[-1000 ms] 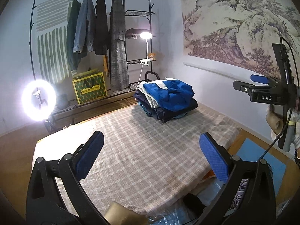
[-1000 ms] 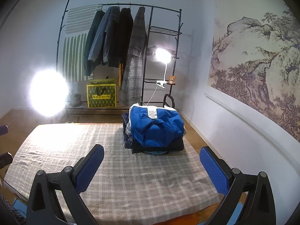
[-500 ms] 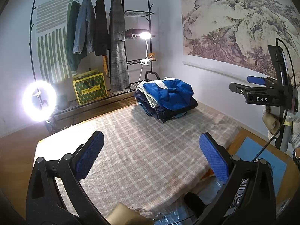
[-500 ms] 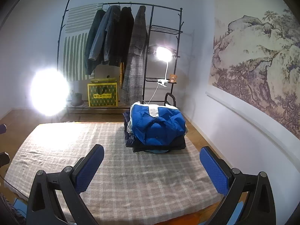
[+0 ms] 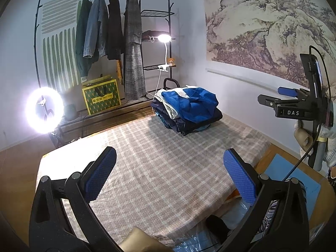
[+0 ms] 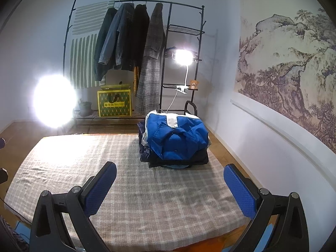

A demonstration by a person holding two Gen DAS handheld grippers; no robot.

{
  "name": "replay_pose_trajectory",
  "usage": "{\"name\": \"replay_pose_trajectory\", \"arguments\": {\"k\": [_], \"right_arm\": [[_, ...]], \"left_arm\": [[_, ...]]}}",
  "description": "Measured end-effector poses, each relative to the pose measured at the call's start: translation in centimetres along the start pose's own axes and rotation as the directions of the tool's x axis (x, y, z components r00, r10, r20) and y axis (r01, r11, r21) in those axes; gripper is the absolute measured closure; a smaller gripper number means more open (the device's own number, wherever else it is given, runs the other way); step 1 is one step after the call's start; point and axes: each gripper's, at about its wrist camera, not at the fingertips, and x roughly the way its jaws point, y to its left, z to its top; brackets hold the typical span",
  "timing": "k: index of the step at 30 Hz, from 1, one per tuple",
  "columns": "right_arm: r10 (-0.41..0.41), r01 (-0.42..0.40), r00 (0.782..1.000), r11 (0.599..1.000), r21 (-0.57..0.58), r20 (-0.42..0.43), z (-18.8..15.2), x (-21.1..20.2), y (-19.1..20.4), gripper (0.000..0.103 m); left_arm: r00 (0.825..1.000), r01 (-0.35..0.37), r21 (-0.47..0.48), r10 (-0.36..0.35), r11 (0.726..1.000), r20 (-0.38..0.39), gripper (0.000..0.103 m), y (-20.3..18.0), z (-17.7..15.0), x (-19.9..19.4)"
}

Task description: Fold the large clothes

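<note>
Risk: knocking the folded stack (image 6: pixel 174 141) off the far right corner of the table (image 6: pixel 63 168) when reaching in — top blue jacket (image 6: pixel 176 138) sits loose and rumpled, could slide. Left gripper (image 5: pixel 170 174) and right gripper (image 6: pixel 170 184) both wide open, empty, held level over the near edge, well short of the stack — no unfolded garment on the cloth.

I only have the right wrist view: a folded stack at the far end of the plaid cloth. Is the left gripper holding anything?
Observer: No. The left gripper is open, with only the plaid cloth showing between its fingers.
Operator: Is there anything at the near edge?
Observer: Crumpled clear plastic and a beige thing sit just below that edge.
Operator: And off to the right?
Observer: A blue mat lies on the wood past the cloth's right edge.
</note>
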Motion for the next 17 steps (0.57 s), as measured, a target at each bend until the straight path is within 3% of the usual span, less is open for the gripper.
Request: {"name": "replay_pose_trajectory", "arguments": {"k": [17], "right_arm": [[0.004, -0.004, 1.000, 1.000, -0.012, -0.021, -0.8, 1.1, 1.2, 0.000]], "left_arm": [[1.000, -0.025, -0.041, 0.025, 0.999, -0.005, 0.000, 1.4, -0.8, 0.6]]}}
